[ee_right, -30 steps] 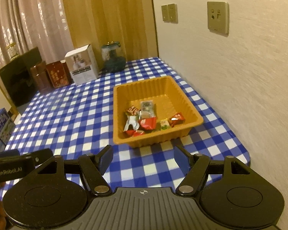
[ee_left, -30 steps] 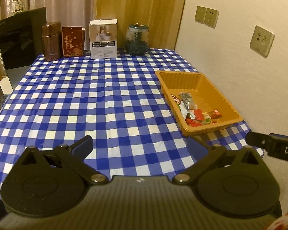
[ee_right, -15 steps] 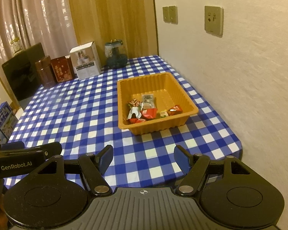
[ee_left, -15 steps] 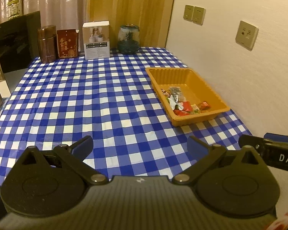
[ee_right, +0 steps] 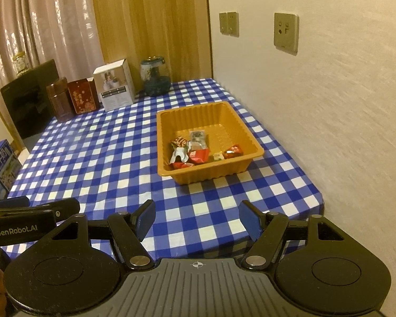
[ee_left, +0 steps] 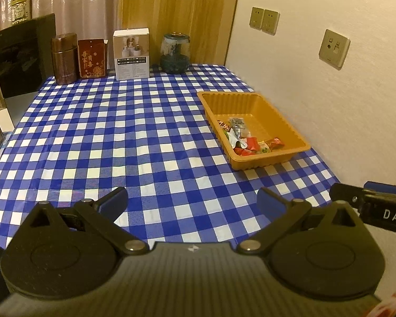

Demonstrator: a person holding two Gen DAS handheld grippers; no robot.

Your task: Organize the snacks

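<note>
Over the checked tablecloth, at six o'clock, the left gripper was held with fingers apart and empty. At two o'clock the orange tray of snacks was seen. The right gripper was likewise spread, nothing gripped.

"GenRobot.AI" on left gripper, "DAS" on right gripper

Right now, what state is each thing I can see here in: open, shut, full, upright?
left gripper: open, holding nothing
right gripper: open, holding nothing
orange tray: partly filled, snacks bunched at its near end
glass jar: upright, lid on
white box: upright, closed
brown canister: upright, lid on
</note>
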